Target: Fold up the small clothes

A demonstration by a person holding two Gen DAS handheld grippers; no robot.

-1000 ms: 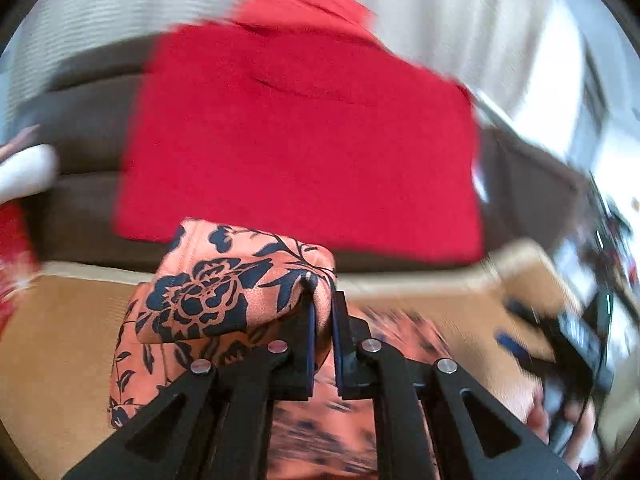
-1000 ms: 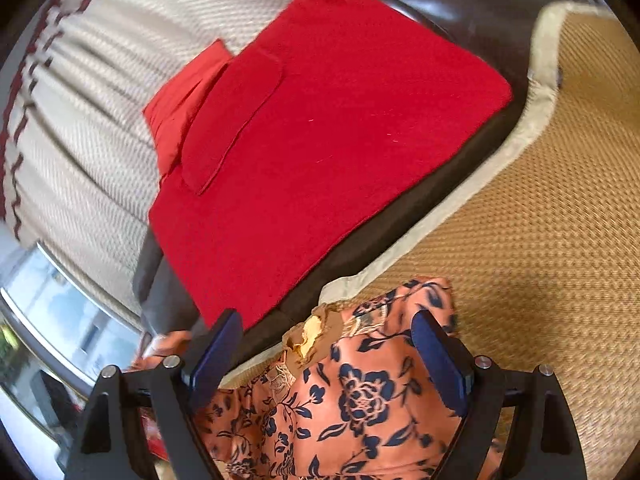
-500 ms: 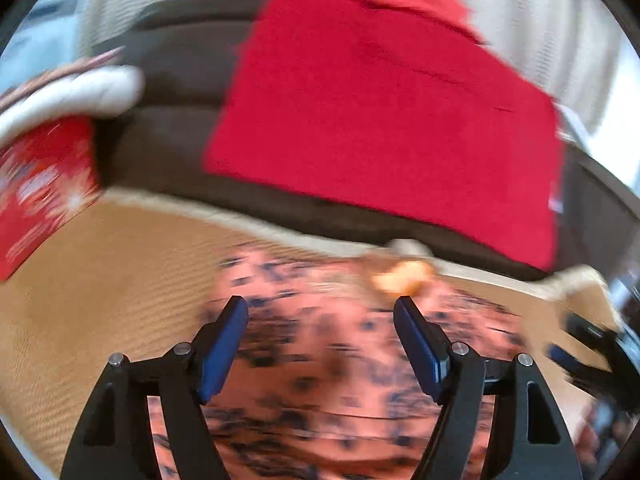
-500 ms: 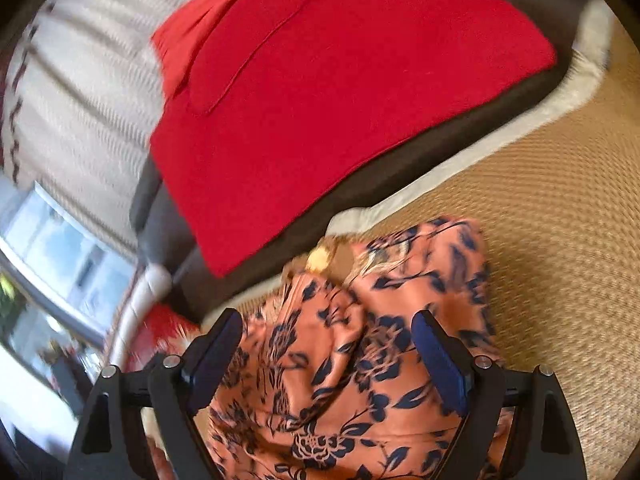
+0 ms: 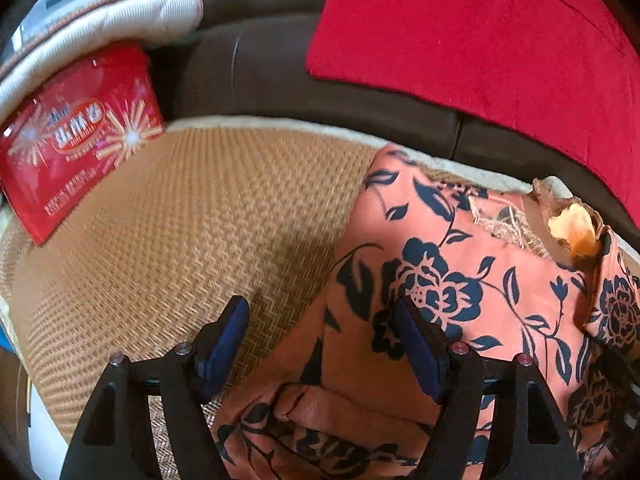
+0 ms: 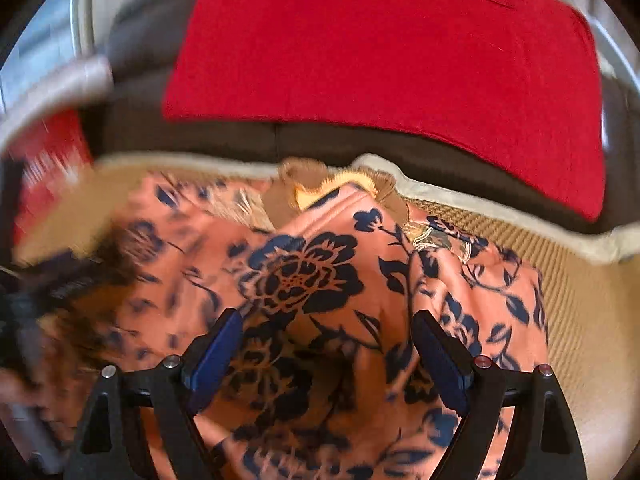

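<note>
Released from my left gripper (image 5: 320, 344), the floral garment (image 5: 460, 292) now lies on the woven mat (image 5: 180, 220) below the red cushion (image 5: 500, 40); its fingers spread; my right gripper (image 6: 326, 354) hovers over the cloth, fingers spread, pinching nothing.
</note>
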